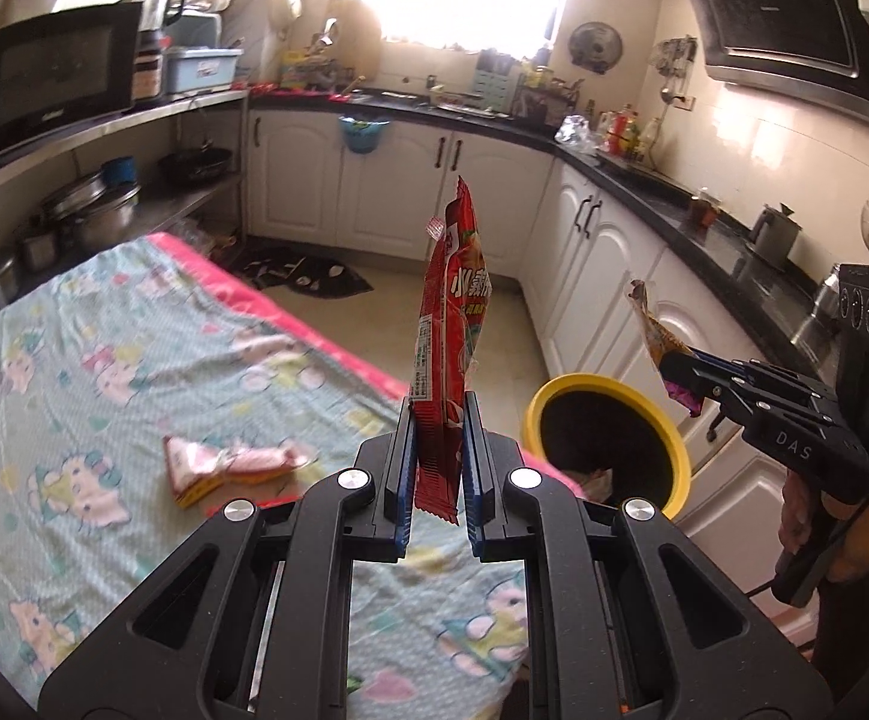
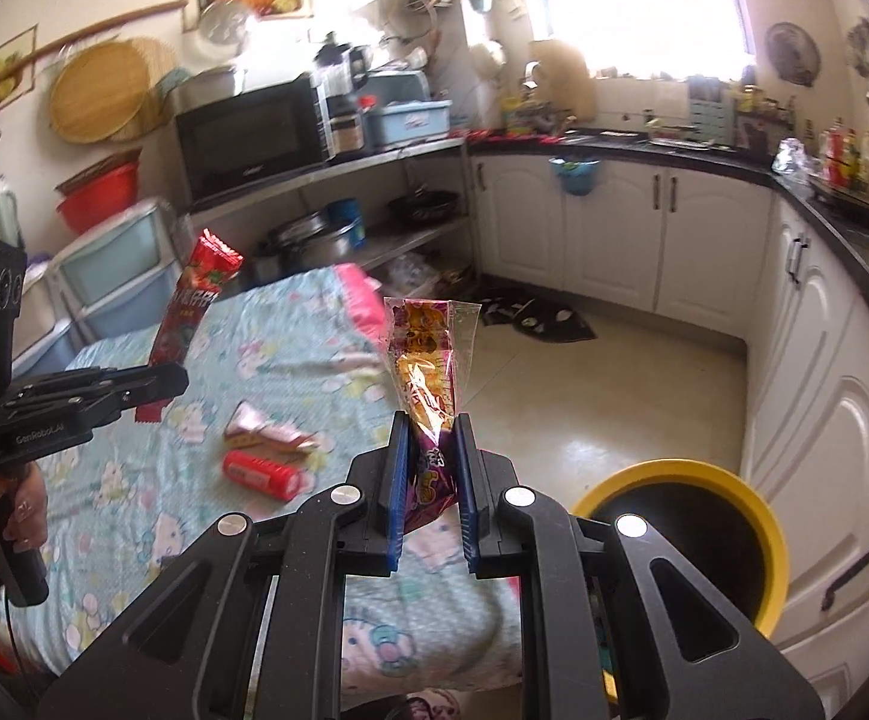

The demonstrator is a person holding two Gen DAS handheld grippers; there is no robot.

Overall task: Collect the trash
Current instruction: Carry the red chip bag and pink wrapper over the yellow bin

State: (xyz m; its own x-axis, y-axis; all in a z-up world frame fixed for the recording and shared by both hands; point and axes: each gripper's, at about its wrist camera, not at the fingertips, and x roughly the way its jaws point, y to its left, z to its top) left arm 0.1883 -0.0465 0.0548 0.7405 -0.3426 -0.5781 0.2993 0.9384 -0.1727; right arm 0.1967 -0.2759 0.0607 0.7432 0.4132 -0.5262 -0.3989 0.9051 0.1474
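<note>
Kitchen scene, read from left to right: a table under a pale blue cartoon-print cloth (image 1: 104, 324) carries a crumpled pink-and-yellow packet (image 1: 230, 462) and, in the right wrist view, a small red can lying on its side (image 2: 261, 474). The left gripper (image 1: 439, 456) pinches a tall red plastic snack wrapper (image 1: 449, 324) upright. Further right, the right gripper (image 2: 428, 468) clamps a crinkly purple-and-orange wrapper (image 2: 428, 360). A yellow-rimmed black bin (image 2: 752, 516) stands just beside the table. Released short of the rim, either light wrapper might flutter onto the floor.
</note>
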